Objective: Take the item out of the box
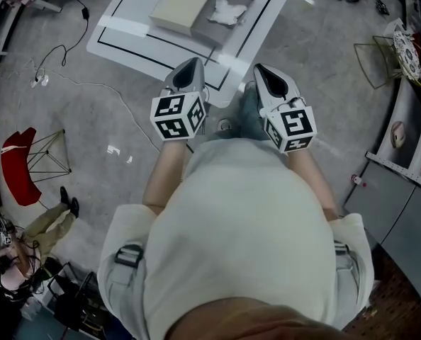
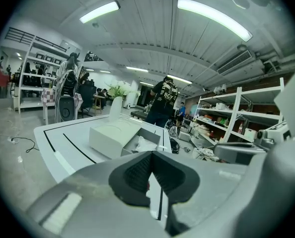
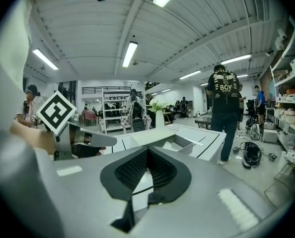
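Pale shirt (image 1: pixel 246 218) is filling the head view; beyond, a crumpled white item (image 1: pixel 227 10) is lying in the open box (image 1: pixel 209 27) on the bench (image 1: pixel 125 30). Left tongs (image 2: pixel 151 175) are showing closed, empty, in their view; right tongs (image 3: pixel 148 170) likewise. Probably light, soft: pinch a raised fold.

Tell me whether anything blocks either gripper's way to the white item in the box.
Nothing visible does. The white item lies uncovered in the box; the lid covers only the other end. Left gripper and right gripper are shut, empty, near the table.
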{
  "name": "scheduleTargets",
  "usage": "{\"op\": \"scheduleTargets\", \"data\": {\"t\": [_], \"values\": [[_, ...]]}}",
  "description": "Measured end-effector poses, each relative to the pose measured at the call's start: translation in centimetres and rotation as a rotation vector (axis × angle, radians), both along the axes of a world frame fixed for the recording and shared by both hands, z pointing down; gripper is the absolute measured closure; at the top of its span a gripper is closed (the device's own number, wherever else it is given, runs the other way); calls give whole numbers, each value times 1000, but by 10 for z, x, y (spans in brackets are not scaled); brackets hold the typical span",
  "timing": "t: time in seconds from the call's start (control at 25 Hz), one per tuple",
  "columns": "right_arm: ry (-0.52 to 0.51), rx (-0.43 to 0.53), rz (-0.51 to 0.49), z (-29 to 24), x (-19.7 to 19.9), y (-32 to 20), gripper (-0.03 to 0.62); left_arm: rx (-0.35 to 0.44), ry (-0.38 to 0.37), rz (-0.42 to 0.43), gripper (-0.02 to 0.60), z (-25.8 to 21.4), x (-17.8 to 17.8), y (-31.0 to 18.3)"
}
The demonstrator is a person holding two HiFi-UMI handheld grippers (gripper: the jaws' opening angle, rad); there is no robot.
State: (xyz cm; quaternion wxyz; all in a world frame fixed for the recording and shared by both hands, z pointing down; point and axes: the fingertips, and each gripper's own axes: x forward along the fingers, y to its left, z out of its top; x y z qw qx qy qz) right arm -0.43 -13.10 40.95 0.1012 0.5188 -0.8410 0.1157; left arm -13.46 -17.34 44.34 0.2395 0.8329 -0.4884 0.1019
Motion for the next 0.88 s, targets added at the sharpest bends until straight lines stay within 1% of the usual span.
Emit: {"op": "scheduleTargets", "data": {"t": [0.2, 0.6, 0.88], "values": [[1, 0, -25, 3, 4, -22, 594, -6, -5, -11, 581, 4, 7, -21], [7, 13, -75, -1, 22, -81, 594, -35, -7, -40, 581, 13, 29, -64], [1, 4, -114, 2, 33, -119, 594, -60, -38, -35, 581, 22, 49, -100]]}}
